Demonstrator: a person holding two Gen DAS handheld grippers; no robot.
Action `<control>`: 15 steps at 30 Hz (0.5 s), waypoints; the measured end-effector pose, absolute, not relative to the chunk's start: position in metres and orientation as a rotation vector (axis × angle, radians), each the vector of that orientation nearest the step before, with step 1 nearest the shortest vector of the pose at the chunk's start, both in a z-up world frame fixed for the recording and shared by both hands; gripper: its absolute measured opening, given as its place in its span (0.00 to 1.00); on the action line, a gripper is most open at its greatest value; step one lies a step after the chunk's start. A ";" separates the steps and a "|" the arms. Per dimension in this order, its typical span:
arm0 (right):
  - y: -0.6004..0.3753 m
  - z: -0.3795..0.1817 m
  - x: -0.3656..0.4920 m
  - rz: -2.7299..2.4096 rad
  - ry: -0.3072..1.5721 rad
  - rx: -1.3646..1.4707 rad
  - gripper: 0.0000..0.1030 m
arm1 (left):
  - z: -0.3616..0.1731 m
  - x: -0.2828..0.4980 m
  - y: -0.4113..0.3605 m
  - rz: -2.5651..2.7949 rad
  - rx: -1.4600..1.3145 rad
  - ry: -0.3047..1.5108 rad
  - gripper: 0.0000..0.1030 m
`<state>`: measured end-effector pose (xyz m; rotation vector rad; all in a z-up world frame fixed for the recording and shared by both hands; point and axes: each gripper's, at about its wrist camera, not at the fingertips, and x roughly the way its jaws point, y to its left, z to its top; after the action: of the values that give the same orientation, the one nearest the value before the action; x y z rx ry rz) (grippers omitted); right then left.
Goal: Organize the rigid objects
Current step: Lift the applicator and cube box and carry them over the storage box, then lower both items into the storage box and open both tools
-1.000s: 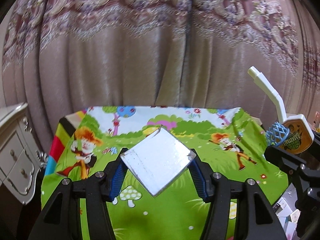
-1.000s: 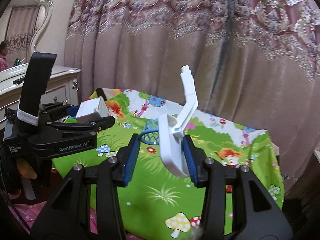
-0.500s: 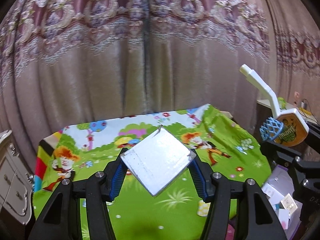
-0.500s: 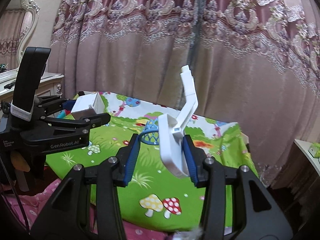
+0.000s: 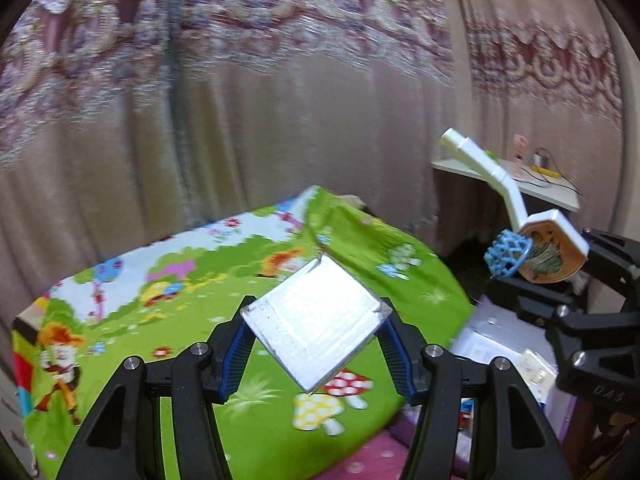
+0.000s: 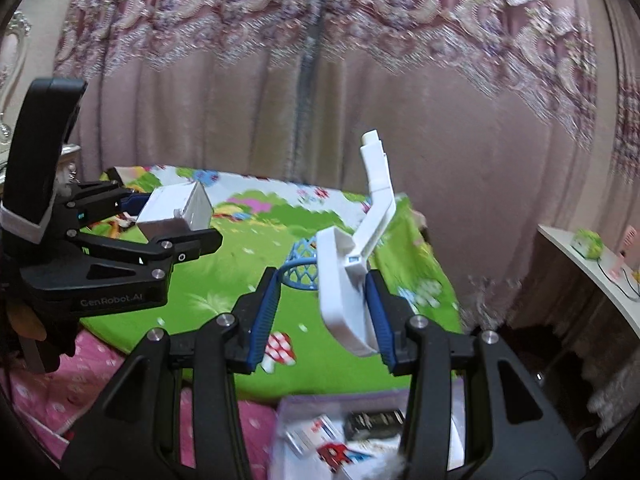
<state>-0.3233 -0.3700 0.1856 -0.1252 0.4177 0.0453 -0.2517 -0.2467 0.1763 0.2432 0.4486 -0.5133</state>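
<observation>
While clamped corner-to-corner, white box point(image 5: 316, 322) sits between left gripper point(image 5: 316, 354) jaws.

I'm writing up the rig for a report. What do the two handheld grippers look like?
Both grippers, left and right, are black plastic frames with silver screws and ribbed blue finger pads. In the right wrist view, the left one's side reads "GenRobot.AI", with a white band around its upright black handle.
</observation>
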 end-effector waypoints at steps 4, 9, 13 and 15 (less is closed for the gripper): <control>-0.395 0.171 -0.338 -0.016 0.475 -0.100 0.47 | 0.162 -0.258 -0.279 -0.609 0.272 0.494 0.57; -0.428 0.157 -0.356 -0.096 0.533 -0.062 0.47 | 0.144 -0.263 -0.314 -0.700 0.297 0.558 0.57; -0.447 0.151 -0.367 -0.144 0.564 -0.038 0.47 | 0.129 -0.261 -0.339 -0.738 0.312 0.607 0.58; -0.456 0.146 -0.369 -0.160 0.585 -0.028 0.47 | 0.121 -0.263 -0.351 -0.748 0.331 0.621 0.58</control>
<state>-0.3687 -0.4557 0.1463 -0.0284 0.5853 -0.1599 -0.2629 -0.3508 0.1211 0.3312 0.6205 -0.7479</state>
